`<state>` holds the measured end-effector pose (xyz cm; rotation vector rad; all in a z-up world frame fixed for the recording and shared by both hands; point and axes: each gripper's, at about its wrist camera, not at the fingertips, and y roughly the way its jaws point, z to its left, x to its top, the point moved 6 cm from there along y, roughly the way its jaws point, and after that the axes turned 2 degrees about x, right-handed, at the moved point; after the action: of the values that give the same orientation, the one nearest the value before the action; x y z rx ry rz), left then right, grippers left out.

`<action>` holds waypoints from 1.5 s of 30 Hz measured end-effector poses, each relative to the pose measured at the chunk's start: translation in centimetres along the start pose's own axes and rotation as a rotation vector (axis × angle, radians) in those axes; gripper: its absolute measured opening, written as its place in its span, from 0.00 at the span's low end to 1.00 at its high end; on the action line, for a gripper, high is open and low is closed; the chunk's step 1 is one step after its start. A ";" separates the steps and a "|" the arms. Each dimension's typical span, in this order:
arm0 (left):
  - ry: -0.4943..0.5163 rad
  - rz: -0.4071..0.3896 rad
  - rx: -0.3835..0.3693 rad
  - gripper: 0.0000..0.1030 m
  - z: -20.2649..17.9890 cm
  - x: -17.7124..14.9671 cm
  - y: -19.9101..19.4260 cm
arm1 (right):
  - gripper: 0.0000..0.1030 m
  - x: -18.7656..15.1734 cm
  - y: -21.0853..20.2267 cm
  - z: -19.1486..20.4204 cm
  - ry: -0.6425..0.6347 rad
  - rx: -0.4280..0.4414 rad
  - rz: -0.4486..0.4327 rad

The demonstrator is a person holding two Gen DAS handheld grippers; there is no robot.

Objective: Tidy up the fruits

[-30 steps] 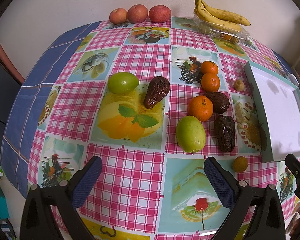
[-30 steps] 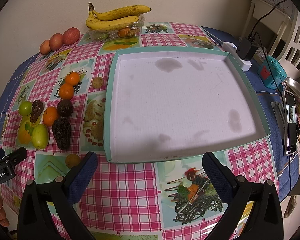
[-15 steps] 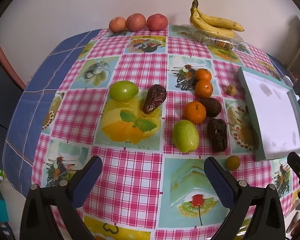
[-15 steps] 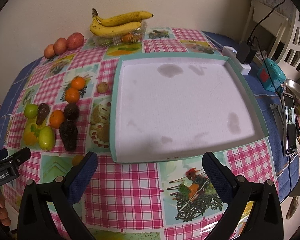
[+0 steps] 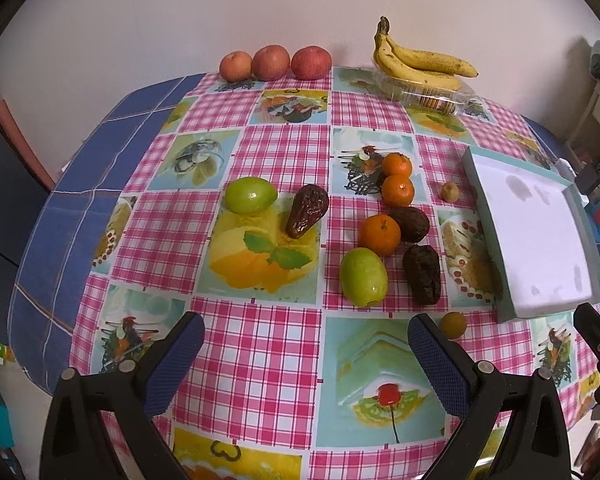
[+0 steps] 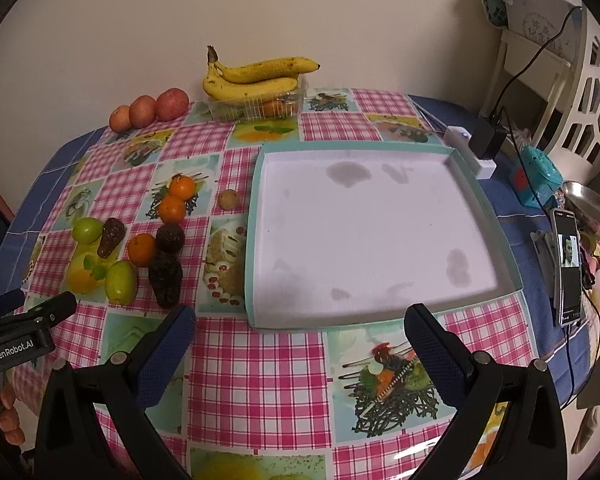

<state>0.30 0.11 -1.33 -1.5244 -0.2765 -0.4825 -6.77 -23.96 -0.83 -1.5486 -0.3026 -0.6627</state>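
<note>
Loose fruit lies on the patterned tablecloth: two green fruits, three oranges, dark wrinkled avocados and two small yellowish fruits. A white tray with a teal rim sits empty to their right. My left gripper is open and empty, above the cloth in front of the fruit. My right gripper is open and empty, in front of the tray's near edge. The left gripper also shows at the left edge of the right wrist view.
Three red apples and bananas on a clear plastic box stand at the back by the wall. A phone, a charger with cables, a teal toy and a metal dish lie right of the tray.
Both grippers have pulled back and risen a little, so the fruit and tray look smaller and farther away. Nothing on the table has moved. Both grippers stay open.
</note>
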 end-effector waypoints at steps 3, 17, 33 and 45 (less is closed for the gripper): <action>-0.003 -0.011 0.000 1.00 0.0 0.1 -0.3 | 1.00 -0.1 -0.4 0.0 0.002 0.004 -0.011; -0.053 -0.027 -0.025 1.00 0.8 0.5 0.5 | 1.00 -0.1 -0.3 0.4 -0.011 0.015 -0.011; -0.248 -0.127 -0.052 1.00 5.2 3.7 1.8 | 1.00 1.4 1.4 5.4 -0.078 0.167 -0.009; -0.217 0.143 -0.235 0.79 0.1 2.4 6.7 | 0.60 0.1 5.4 10.0 -0.113 0.226 0.152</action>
<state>5.52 -0.29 -6.19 -1.8159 -0.2834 -0.2416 -1.35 -14.86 -4.89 -1.3785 -0.3296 -0.4073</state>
